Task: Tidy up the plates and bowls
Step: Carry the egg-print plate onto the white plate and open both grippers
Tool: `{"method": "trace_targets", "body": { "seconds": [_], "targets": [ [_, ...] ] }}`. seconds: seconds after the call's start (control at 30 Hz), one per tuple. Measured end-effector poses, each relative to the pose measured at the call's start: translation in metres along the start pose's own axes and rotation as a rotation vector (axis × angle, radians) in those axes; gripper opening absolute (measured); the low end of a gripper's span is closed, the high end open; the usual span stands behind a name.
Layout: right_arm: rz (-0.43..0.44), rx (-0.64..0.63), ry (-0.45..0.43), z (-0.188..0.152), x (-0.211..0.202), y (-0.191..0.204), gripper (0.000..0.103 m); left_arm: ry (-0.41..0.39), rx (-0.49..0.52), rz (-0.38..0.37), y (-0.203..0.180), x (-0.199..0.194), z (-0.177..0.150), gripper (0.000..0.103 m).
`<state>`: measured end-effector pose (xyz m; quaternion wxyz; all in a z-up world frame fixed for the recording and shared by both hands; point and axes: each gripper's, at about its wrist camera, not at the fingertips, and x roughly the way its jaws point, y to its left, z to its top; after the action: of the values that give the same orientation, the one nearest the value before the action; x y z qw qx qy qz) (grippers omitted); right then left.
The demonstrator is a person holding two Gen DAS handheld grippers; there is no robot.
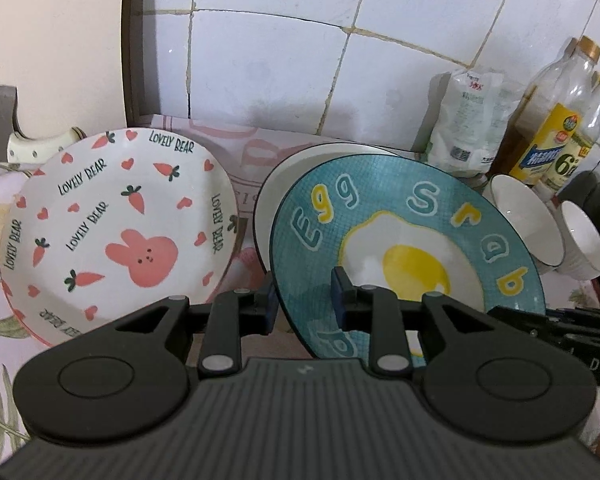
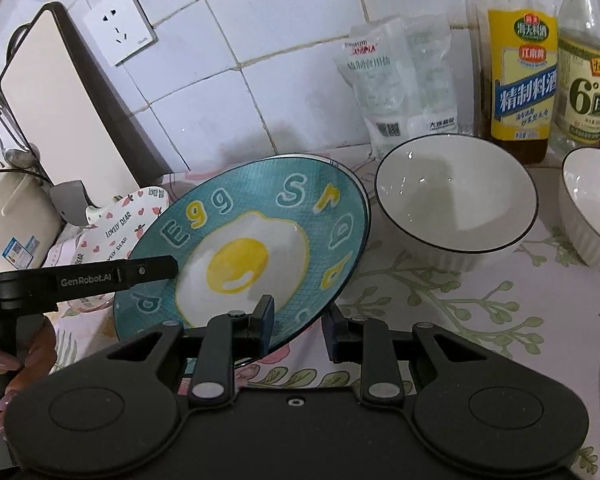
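Teal egg plate [image 2: 256, 240] is tilted above the tabletop [image 2: 440, 304], left gripper [image 1: 305, 304] and right gripper [image 2: 298, 326] each straddling its rim, grip unclear, white bowls [image 2: 456, 196] right.

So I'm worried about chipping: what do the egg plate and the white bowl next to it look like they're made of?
The egg plate looks like glazed ceramic: its printed teal surface is glossy, with bright glints on the yolk. The white bowl also looks like glazed ceramic or porcelain: a shiny inside with small highlights, a thin dark rim line and a ribbed outer wall. Hard plastic can't be ruled out from looks alone.
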<state>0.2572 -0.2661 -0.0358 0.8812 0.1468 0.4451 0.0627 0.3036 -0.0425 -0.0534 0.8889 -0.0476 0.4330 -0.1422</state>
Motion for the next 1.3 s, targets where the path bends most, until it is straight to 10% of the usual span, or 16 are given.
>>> {"method": "trace_targets", "body": {
  "seconds": [0.67, 0.97, 1.3],
  "targets": [
    [-0.147, -0.148, -0.051, -0.003, 0.023, 0.018, 0.040, 0.020, 0.095, 0.151, -0.019, 0.015, 0.007, 0.031],
    [-0.229, -0.250, -0.171, -0.013, 0.023, 0.028, 0.047, -0.021, 0.072, 0.069, -0.004, -0.025, -0.001, 0.041],
    [-0.063, -0.245, -0.216, -0.007, -0.061, 0.052, 0.048, -0.027, 0.074, -0.037, 0.027, -0.102, -0.001, 0.046]
  ]
}}
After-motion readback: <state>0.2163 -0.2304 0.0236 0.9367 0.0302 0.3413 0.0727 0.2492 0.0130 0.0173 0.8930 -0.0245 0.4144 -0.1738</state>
